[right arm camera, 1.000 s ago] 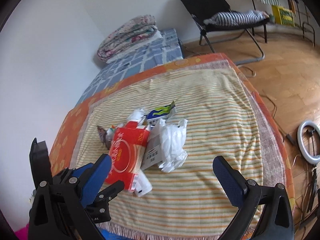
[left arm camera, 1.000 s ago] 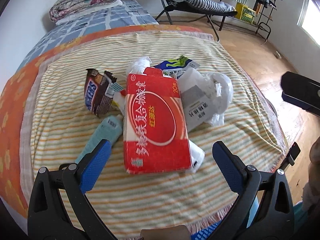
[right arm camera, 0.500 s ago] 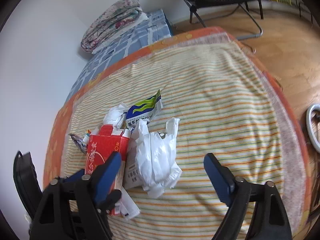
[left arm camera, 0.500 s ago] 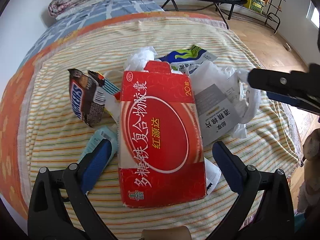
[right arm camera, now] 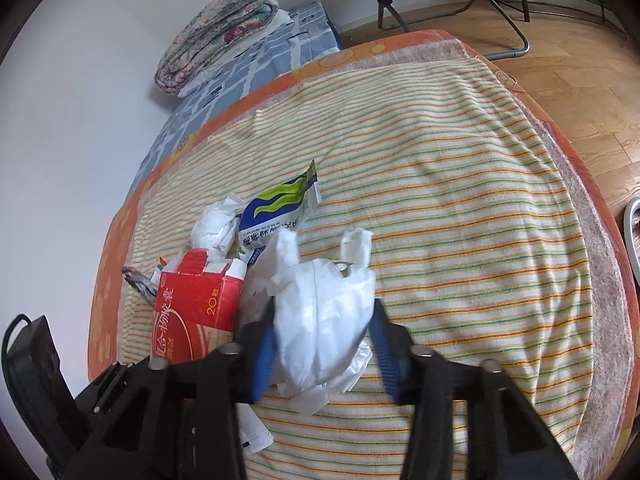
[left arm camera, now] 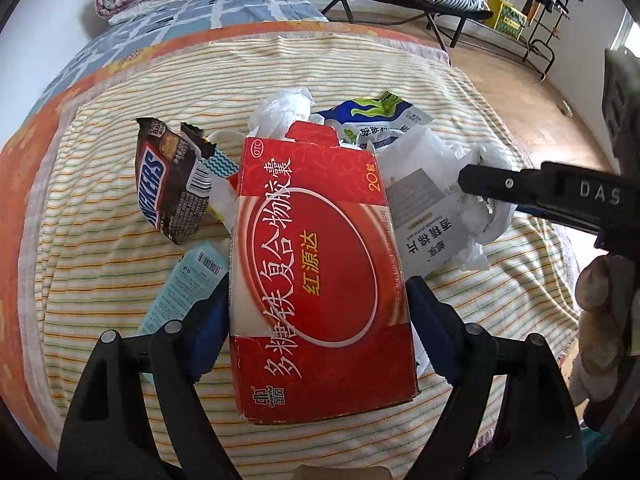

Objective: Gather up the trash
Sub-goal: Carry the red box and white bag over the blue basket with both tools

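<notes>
You've got the trash heaped mid-left on the striped blanket (right arm camera: pixel 440 160), so take it big to small. The red carton (left arm camera: pixel 320 276) sits at the near side of the pile, light and hollow by the look of it; your left gripper (left arm camera: pixel 316 328) pinches its long sides, so squeeze gently or the walls may cave. Right of it lies the white plastic bag (right arm camera: pixel 320 320), soft and slippery; your right gripper (right arm camera: pixel 324 356) closes around its bunched middle, pads touching it. Left of the carton, the Snickers wrapper (left arm camera: pixel 172 188) and teal tube (left arm camera: pixel 188 280) wait, thin and flimsy.
</notes>
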Motion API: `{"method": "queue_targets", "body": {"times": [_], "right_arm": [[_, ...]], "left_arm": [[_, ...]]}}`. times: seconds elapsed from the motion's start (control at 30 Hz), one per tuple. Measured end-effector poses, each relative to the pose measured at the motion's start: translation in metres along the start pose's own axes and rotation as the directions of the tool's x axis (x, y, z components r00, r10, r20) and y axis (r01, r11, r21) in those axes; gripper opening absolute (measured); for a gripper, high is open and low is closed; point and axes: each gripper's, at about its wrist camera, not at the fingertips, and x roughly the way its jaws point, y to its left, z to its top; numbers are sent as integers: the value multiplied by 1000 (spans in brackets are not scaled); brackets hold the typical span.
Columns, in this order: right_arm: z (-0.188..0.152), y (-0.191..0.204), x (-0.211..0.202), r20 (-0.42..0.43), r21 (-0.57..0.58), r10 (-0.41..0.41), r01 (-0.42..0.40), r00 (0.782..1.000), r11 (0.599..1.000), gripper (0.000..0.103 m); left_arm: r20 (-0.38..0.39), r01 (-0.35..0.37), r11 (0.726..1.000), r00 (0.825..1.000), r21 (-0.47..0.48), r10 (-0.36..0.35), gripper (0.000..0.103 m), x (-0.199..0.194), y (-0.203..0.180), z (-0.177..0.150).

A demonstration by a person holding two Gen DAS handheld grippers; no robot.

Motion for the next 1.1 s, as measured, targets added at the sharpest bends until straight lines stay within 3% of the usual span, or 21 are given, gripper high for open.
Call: {"method": "queue_targets", "body": {"times": [0.3,0.73,0.87,1.1], "right_arm": [[-3,1,-33,109,-48,-60,66,992,997,36],[-11,-3,-99,274,-51,-80,98,958,994,36],[-18,0,-118,295,-74,-56,81,954,994,36],[-49,17,-136,257,-166,11,33,966,986,36]], "left_arm": [[70,58,998,996,-29,-56,84,-28,8,-1],[141,101,995,985,-16,-98,84,-73,9,-14],[163,102,995,982,-3,-100,84,-89,12,-23],[169,100,995,980,23,-103,84,-111,21,-51]]}}
